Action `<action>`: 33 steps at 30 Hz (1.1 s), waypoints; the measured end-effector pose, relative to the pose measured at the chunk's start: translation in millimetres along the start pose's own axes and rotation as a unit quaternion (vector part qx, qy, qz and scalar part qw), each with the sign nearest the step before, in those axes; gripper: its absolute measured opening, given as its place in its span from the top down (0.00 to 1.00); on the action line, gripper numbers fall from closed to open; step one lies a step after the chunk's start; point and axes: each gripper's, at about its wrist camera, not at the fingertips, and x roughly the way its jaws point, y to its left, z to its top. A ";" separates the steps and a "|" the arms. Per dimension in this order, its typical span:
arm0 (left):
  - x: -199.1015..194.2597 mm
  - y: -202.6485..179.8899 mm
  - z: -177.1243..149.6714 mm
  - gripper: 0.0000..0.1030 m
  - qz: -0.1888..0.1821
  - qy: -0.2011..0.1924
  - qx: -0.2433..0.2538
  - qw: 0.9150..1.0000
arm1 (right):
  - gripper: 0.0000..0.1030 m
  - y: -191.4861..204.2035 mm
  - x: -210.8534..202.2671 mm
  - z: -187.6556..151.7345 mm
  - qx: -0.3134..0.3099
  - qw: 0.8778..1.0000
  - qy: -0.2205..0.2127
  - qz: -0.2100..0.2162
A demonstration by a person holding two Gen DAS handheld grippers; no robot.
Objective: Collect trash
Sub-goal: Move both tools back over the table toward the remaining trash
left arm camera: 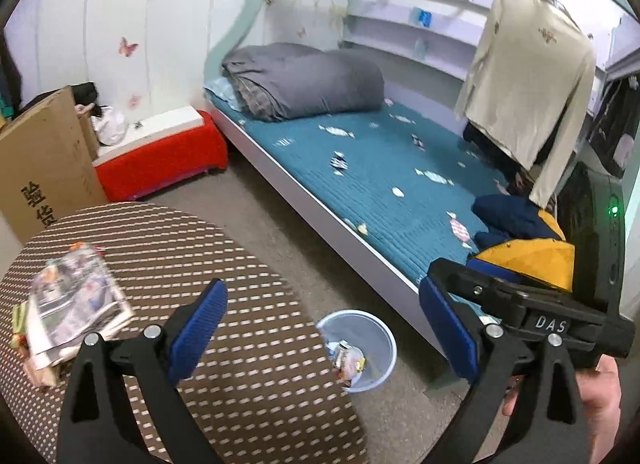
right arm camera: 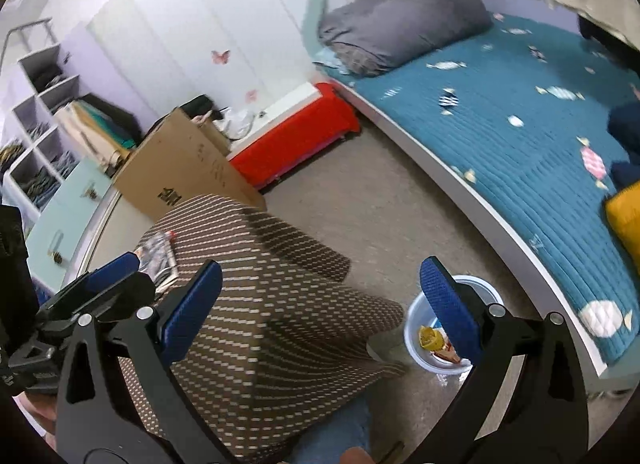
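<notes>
A pale blue trash bin (left arm camera: 382, 338) stands on the carpet between the round table and the bed, with crumpled wrappers (left arm camera: 350, 360) inside. In the right wrist view the bin (right arm camera: 482, 288) holds a yellow wrapper (right arm camera: 430, 338). My left gripper (left arm camera: 324, 330) is open and empty, over the table's right edge, with the bin showing between its fingers. My right gripper (right arm camera: 320, 308) is also open and empty, above the table edge, its right pad in front of the bin. A stack of magazines and papers (left arm camera: 76, 304) lies on the table's left side.
The table carries a brown striped cloth (right arm camera: 280, 324). A bed with a teal quilt (left arm camera: 380, 168) runs along the right, with a folded grey duvet (left arm camera: 308, 80) and navy and yellow clothes (left arm camera: 528, 248). A cream sweater (left arm camera: 532, 76) hangs over it. A red box (left arm camera: 160, 160) and a cardboard box (left arm camera: 44, 160) stand by the wall.
</notes>
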 end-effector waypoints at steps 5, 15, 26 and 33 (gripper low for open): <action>-30.7 36.3 -11.2 0.08 0.023 -0.025 -0.023 0.999 | 0.06 44.1 1.8 -2.9 -0.040 0.999 0.006 0.014; -86.2 126.4 -42.1 0.08 0.095 -0.058 -0.093 0.989 | 0.06 141.4 32.8 -22.9 -0.130 0.990 0.044 0.031; -109.2 233.0 -80.0 0.08 0.165 -0.052 -0.176 0.969 | 0.06 223.5 90.9 -53.6 -0.206 0.973 0.094 0.042; -88.9 274.9 -82.0 0.08 0.193 -0.026 -0.188 0.963 | 0.06 244.5 117.5 -66.2 -0.229 0.966 0.116 0.045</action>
